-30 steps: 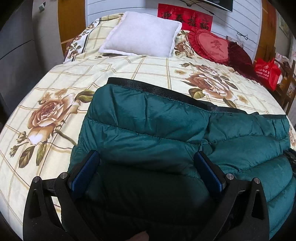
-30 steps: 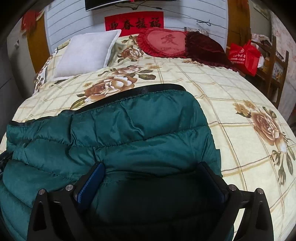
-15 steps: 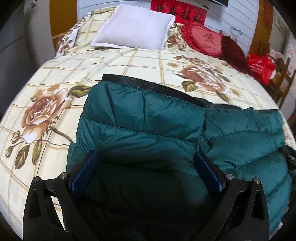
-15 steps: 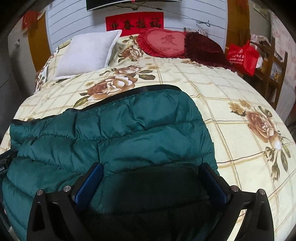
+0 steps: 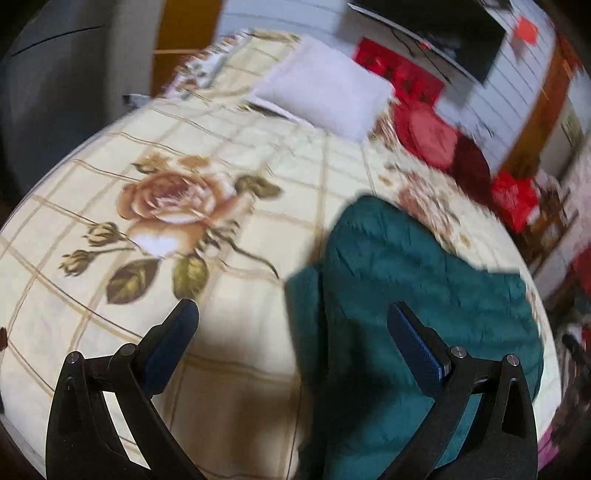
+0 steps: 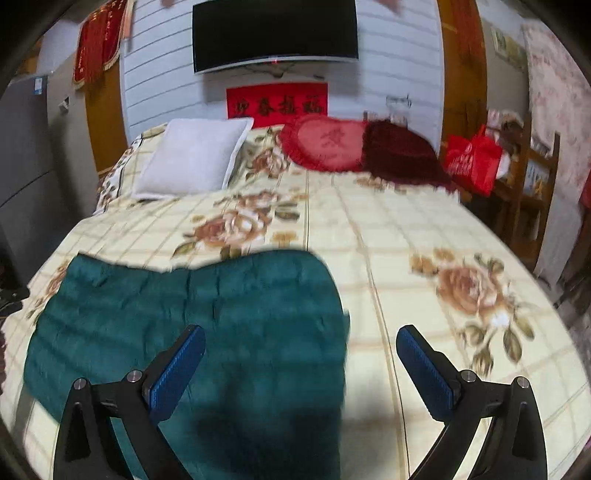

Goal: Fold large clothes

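A dark green puffer jacket [image 5: 417,295] lies folded flat on the floral bedspread [image 5: 184,155]. It also shows in the right wrist view [image 6: 207,317]. My left gripper [image 5: 291,317] is open and empty above the jacket's left edge, its left finger over bare bedspread. My right gripper [image 6: 301,343] is open and empty above the jacket's right edge, its right finger over the bedspread [image 6: 424,229]. Both views are blurred by motion.
A white pillow [image 6: 192,158], a red heart cushion [image 6: 325,142] and a dark red cushion [image 6: 399,151] lie at the head of the bed. A red bag [image 6: 472,158] sits on wooden furniture at right. A black screen [image 6: 275,31] hangs on the wall.
Both grippers have lifted up and back from the jacket. The left one swung left, the right one swung right. The jacket stays flat on the bed.
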The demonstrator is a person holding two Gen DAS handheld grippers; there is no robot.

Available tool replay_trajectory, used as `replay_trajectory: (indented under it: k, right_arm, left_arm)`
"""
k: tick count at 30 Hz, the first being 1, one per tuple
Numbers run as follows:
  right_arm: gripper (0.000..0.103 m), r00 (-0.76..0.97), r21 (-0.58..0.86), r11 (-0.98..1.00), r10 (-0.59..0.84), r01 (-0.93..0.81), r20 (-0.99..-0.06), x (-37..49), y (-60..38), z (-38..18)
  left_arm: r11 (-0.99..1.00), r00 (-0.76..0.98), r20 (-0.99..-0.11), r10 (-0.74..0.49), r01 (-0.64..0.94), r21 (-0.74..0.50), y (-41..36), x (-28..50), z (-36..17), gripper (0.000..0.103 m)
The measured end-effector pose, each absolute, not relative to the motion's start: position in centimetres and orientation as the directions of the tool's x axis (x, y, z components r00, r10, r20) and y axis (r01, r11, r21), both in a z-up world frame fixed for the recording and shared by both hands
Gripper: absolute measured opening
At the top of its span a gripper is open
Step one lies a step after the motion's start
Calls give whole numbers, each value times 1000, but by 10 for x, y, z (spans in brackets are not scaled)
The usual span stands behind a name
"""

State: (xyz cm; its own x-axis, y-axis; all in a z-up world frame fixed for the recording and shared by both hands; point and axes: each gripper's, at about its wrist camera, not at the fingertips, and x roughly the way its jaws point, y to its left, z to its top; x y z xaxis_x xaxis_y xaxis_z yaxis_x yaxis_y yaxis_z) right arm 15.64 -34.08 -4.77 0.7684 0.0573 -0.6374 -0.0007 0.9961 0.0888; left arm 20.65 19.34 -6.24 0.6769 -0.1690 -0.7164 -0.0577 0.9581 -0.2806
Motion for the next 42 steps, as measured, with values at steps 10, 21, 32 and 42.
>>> replay_trajectory:
  k: [10, 21, 32, 42]
  right_arm:
    - [102, 748, 144, 990, 93, 3, -657, 150, -350, -70]
    - [102, 767, 82, 992, 123, -91, -630, 156, -338, -66]
    - [102, 719, 288, 954, 260, -86, -645, 163, -390, -90]
    - [102, 652, 479, 873, 415, -90, -634, 205, -402, -129]
  left_arm:
    - [898, 559, -743, -368, 6, -440, 183, 235, -120, 103]
    - [794, 450, -662, -600, 237, -559, 168, 240, -120, 103]
    - [878, 532, -699, -477, 256, -404, 140, 240, -113, 99]
    - [896, 562, -700, -441, 226, -382, 140, 242, -121, 101]
